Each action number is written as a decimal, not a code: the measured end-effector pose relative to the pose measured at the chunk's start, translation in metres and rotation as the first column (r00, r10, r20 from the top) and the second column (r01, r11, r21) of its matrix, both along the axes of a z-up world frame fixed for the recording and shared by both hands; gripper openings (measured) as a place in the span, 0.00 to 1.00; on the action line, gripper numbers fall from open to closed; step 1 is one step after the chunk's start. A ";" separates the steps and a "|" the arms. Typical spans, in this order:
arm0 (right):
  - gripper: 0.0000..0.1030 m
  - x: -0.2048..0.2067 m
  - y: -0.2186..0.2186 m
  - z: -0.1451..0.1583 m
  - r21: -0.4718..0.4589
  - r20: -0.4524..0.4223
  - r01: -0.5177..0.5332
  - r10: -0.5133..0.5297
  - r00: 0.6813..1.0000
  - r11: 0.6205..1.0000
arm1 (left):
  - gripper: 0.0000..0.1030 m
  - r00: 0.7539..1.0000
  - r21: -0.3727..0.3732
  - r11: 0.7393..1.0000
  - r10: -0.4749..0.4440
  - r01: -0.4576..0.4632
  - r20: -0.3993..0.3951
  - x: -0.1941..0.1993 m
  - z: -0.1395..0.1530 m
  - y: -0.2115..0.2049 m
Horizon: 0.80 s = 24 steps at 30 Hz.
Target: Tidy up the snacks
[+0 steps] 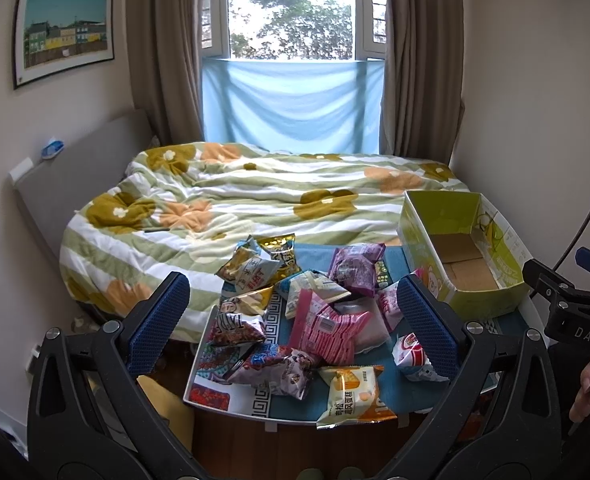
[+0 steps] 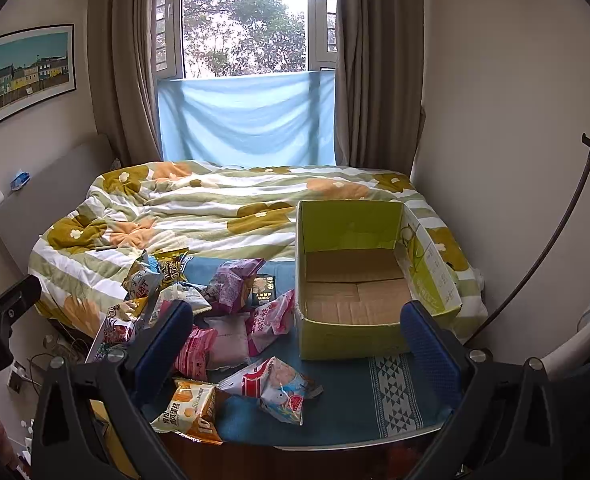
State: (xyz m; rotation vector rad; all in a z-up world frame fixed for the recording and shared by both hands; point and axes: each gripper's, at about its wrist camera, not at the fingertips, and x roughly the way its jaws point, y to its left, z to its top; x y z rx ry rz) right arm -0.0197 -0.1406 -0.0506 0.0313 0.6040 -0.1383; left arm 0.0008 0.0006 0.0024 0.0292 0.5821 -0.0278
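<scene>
Several snack packets lie in a loose pile (image 1: 295, 312) on a small table with a blue cloth (image 1: 507, 324); the pile also shows in the right wrist view (image 2: 215, 320). An empty yellow-green cardboard box (image 1: 463, 248) stands open at the table's far right, also in the right wrist view (image 2: 359, 276). My left gripper (image 1: 291, 320) is open and empty, held above the pile. My right gripper (image 2: 297, 340) is open and empty, above the table between the pile and the box. An orange cake packet (image 1: 353, 396) lies at the table's front edge.
A bed with a flowered green and white quilt (image 1: 255, 196) lies right behind the table. A window with a blue cloth (image 1: 291, 108) and brown curtains is at the back. The right gripper's body (image 1: 575, 312) shows at the left wrist view's right edge. A wall stands close on the right.
</scene>
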 end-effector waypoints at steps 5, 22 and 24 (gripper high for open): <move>1.00 -0.003 -0.011 -0.003 0.006 -0.004 0.005 -0.005 1.000 1.000 | 0.99 1.000 -0.001 1.000 -0.004 0.004 0.003 -0.001 0.002 -0.002; 1.00 -0.005 -0.012 -0.002 0.007 0.000 0.005 -0.005 1.000 1.000 | 0.99 1.000 -0.014 1.000 -0.009 0.009 0.002 -0.004 0.004 -0.001; 1.00 -0.005 -0.012 -0.002 0.007 0.001 0.005 -0.005 1.000 1.000 | 0.99 1.000 -0.014 1.000 -0.009 0.009 0.002 -0.004 0.005 -0.001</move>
